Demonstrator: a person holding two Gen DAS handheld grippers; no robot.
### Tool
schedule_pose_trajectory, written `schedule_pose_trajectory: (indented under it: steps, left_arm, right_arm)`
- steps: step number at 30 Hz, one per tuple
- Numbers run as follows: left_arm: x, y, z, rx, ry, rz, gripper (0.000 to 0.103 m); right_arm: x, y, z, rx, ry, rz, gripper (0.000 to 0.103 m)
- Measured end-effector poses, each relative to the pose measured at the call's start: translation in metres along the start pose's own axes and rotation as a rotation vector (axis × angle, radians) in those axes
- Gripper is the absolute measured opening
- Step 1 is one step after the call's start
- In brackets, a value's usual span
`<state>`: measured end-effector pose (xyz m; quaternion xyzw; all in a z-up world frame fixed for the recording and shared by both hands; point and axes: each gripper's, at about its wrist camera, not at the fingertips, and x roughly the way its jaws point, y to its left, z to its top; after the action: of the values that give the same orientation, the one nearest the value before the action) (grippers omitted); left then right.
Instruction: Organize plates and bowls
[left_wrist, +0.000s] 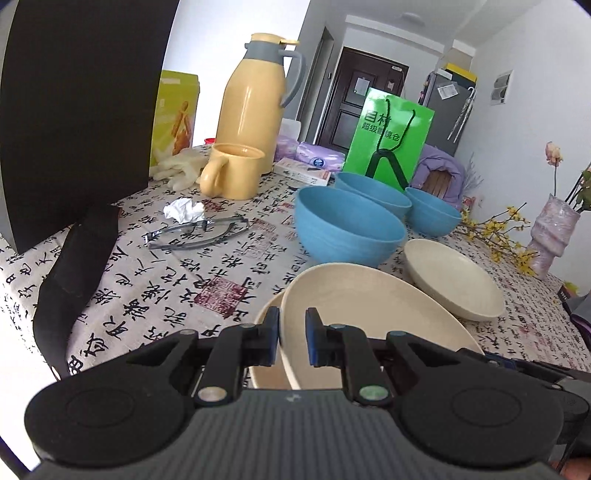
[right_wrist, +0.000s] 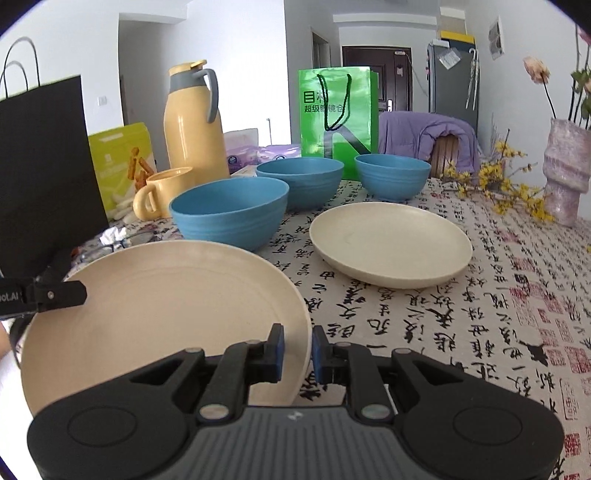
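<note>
Left wrist view: left gripper (left_wrist: 291, 338) jaws nearly closed, clamped on rim of cream plate (left_wrist: 362, 314), tilted above second cream plate (left_wrist: 267, 373) under it, at near table edge. Third cream plate (left_wrist: 452, 278) lies flat to right. Three blue bowls (left_wrist: 349, 225) behind, toward far edge, near green bag (left_wrist: 389, 138). Yellow mug (left_wrist: 232, 171) and thermos (left_wrist: 255, 99) at far left.

Right wrist view: right gripper (right_wrist: 298, 352) jaws nearly closed, pinching right rim of same tilted plate (right_wrist: 162, 302); left gripper (right_wrist: 55, 293) grips its left rim. Flat plate (right_wrist: 389, 249) mid-table (right_wrist: 480, 314); bowls (right_wrist: 231, 212) behind.

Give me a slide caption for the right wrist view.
Right gripper clamps cream plate rim; three blue bowls behind.
</note>
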<state>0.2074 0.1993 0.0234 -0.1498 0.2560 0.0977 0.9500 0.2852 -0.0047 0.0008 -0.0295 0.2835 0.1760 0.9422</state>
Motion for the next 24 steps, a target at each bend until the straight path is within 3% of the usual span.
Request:
schedule_pose_trajectory:
  steps: [6, 11, 24]
  left_arm:
    - [0.013, 0.008, -0.002, 0.013, 0.009, 0.011, 0.014]
    - [0.021, 0.014, -0.002, 0.006, 0.031, 0.004, 0.016]
    - [0.000, -0.003, 0.008, 0.053, -0.032, -0.027, 0.020]
  right_arm:
    - [0.012, 0.010, -0.001, -0.038, 0.003, -0.015, 0.018]
    - [0.017, 0.014, -0.001, -0.041, 0.001, 0.001, 0.033]
    - [-0.003, 0.001, 0.001, -0.016, -0.048, 0.027, 0.039]
